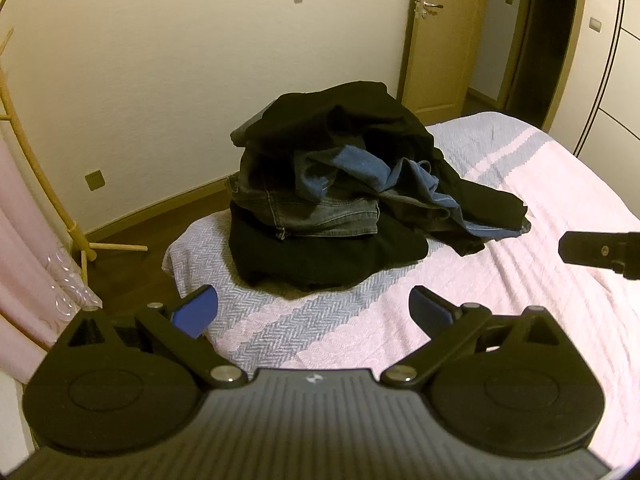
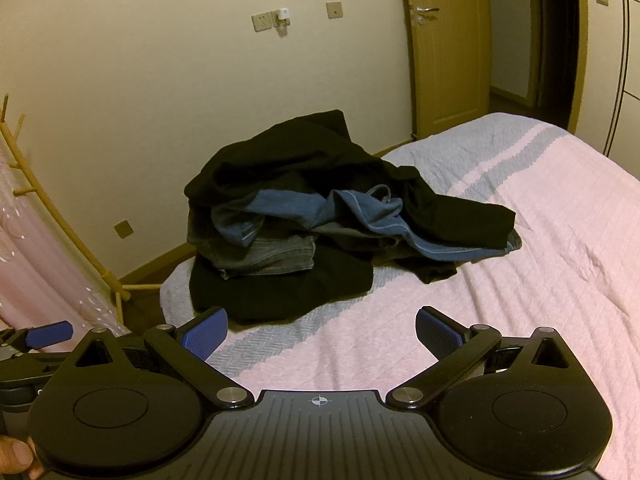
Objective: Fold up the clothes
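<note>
1. Clothes pile [image 1: 340, 196]: heaped at the far corner of the bed [image 1: 520, 280], close to the mattress edge. Dark garments throughout; nothing folded except possibly the lower layers.
2. Black top garment [image 1: 340, 116]: draped loose over the heap. Likely to drag neighbours along if pulled from one corner.
3. Blue garment [image 2: 360, 216]: crumpled mid-pile, tangled with a black piece [image 2: 460, 212] trailing toward the bed centre. Risk of lifting two items at once, since edges overlap and colours blend in dim light.
4. Jeans [image 1: 320, 212]: folded flat, sandwiched in the stack. Heavy cloth; liable to slip from a shallow pinch.
5. Black bottom garment [image 1: 320, 256]: base layer, overhanging near the corner. Risk of the whole stack sliding to the floor [image 1: 132, 236] if tugged outward.
6. Left gripper [image 1: 314, 314]: jaws spread wide, empty, hovering short of the pile.
7. Right gripper [image 2: 320, 334]: jaws likewise spread, nothing held, beside the left one and apart from the clothes.
8. Bedspread [image 2: 520, 280]: pink and blue, textured. Risk of pinching it together with a garment on a low grasp.
9. Wooden rack [image 1: 48, 184]: beside the bed corner; snag hazard on a wide leftward swing.
</note>
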Motion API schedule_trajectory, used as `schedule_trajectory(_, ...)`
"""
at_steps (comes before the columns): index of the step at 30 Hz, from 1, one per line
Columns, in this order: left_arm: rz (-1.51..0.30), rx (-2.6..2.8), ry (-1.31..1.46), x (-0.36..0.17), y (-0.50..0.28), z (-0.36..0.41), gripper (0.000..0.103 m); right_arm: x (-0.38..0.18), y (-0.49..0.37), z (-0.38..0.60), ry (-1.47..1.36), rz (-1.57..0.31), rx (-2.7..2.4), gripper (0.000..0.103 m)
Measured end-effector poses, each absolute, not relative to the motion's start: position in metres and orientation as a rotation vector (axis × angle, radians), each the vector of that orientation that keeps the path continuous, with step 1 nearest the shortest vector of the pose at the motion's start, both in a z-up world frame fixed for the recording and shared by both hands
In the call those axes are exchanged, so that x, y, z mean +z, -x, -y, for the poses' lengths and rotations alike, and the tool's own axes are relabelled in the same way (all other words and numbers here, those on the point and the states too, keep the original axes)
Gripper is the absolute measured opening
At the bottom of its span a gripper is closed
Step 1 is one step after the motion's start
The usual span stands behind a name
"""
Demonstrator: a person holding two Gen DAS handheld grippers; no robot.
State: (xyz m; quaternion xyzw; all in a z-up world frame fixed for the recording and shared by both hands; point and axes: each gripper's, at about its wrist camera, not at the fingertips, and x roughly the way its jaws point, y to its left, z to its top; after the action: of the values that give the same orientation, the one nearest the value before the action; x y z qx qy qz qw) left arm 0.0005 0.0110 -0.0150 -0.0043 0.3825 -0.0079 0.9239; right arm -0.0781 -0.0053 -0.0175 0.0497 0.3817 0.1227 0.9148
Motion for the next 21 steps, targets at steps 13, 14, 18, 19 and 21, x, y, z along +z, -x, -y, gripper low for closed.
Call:
schedule_trajectory(13,-0.794,-0.005,0.02,-0.0178,-0.0021,-0.0149,0.1,-0.0204,0.0761,0.0053,-0.099,-0.789,0.256,0.103)
schedule_trajectory(14,-0.794,-0.004,0.02,-0.0179,-0.0019,-0.0149,0.1,-0.0206,0.0763,0.0058,-0.101,-0.789,0.257,0.103)
schedule_trajectory(18,-0.795,-0.001,0.019,-0.019,-0.0032,-0.0157,0.1,-0.0224,0.0763,0.0065,-0.11,-0.785,0.259,0.103)
schedule_trajectory(19,-0.795,0.0,0.019,-0.0192,-0.0031,-0.0156,0.1,-0.0226,0.0762,0.0069,-0.111,-0.784,0.259,0.103)
schedule_trajectory(21,-0.796,0.003,0.018,-0.0201,-0.0031,-0.0157,0.1,-0.023,0.0761,0.008,-0.118,-0.778,0.264,0.103)
